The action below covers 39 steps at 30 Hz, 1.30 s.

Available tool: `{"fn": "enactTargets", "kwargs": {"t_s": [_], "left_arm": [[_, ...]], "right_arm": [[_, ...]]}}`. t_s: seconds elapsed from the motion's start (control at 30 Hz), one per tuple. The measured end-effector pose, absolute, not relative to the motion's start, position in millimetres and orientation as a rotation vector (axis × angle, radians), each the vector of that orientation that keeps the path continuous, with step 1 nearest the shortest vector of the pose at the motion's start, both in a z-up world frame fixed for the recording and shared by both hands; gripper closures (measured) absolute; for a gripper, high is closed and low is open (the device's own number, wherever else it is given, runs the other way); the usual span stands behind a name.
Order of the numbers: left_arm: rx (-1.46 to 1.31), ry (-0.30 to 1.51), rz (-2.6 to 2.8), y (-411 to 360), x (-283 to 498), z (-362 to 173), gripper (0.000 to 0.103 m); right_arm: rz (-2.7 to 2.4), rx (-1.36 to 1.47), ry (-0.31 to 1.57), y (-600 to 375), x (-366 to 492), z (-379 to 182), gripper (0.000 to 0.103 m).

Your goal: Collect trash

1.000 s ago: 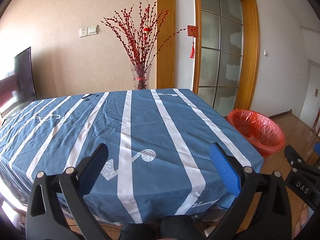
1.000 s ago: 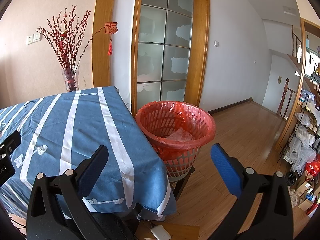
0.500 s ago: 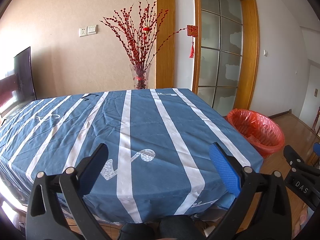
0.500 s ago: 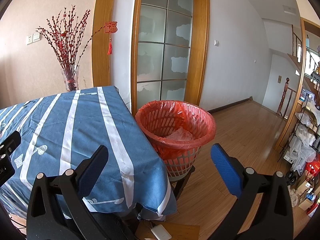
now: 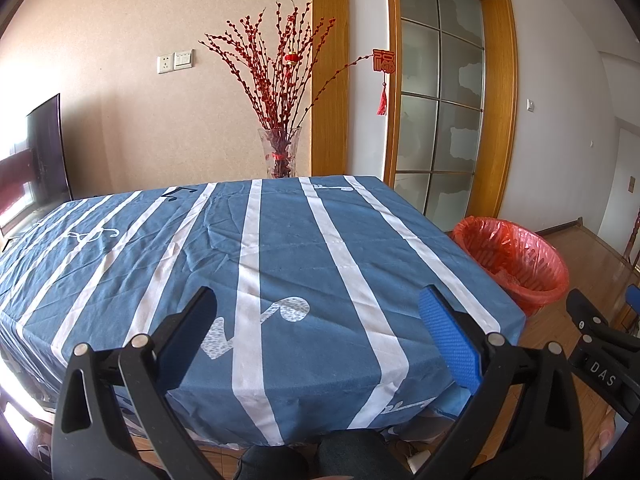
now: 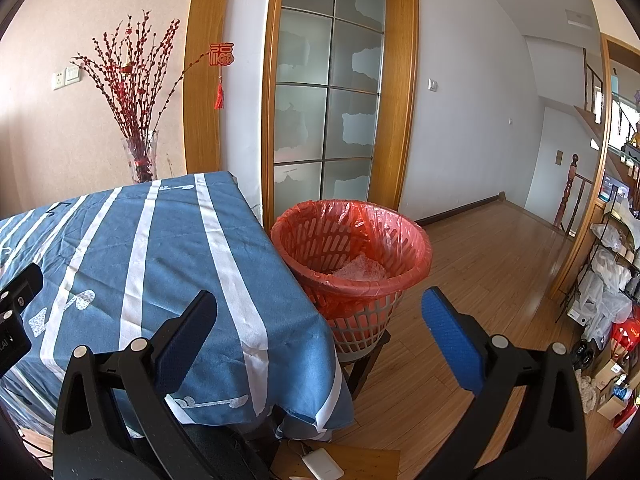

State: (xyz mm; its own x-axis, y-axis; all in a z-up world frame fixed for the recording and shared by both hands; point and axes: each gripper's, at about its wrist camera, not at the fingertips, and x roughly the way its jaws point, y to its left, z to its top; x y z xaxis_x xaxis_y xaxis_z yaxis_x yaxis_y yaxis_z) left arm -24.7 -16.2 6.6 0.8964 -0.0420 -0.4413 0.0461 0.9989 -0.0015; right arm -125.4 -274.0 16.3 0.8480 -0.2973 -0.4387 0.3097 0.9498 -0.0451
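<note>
Looking out over the counter (image 5: 280, 240) from the left wrist view: a broad flat top draped in a blue cloth (image 5: 192, 264) with white stripes and music notes, soft and lightly creased, its near edge hanging down in front of the camera and its right edge dropping off beside the bin (image 5: 516, 256). Behind the far edge rises a textured beige wall, and a glass vase (image 5: 280, 152) of red berry twigs stands there by a wooden door frame. To the right the wood floor (image 6: 480, 280) runs open and smooth toward a stair post and cluttered shelves.

The bin sits just beside the counter's right corner on a dark stool, a round, tapering white plastic basket with slotted walls, lined with a thin, shiny red bag (image 6: 384, 240) folded over the rim. Inside it, low down, lies the trash (image 6: 360, 270), a pale crinkled clear wrapper resting on the liner.

Left hand-held gripper (image 5: 320, 320) hangs over the counter's near edge, jaws spread wide, nothing between them; one blue pad (image 5: 448, 336) shows a ribbed texture. Right hand-held gripper (image 6: 320, 320) hovers off the counter's corner, aimed toward the bin, also spread wide and holding nothing. On the floor below it lies a small white rounded device (image 6: 322, 464) on a brown board.
</note>
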Motion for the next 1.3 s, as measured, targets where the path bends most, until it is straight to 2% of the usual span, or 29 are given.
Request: {"fn": "enactTargets", "kwargs": {"t_s": [1.3], "left_arm": [[0.013,0.462,-0.045,-17.6,-25.3,0.9,0.004]], "right_arm": [[-0.321,0.038,0.467,-274.6,-126.1,12.3,0.002]]}}
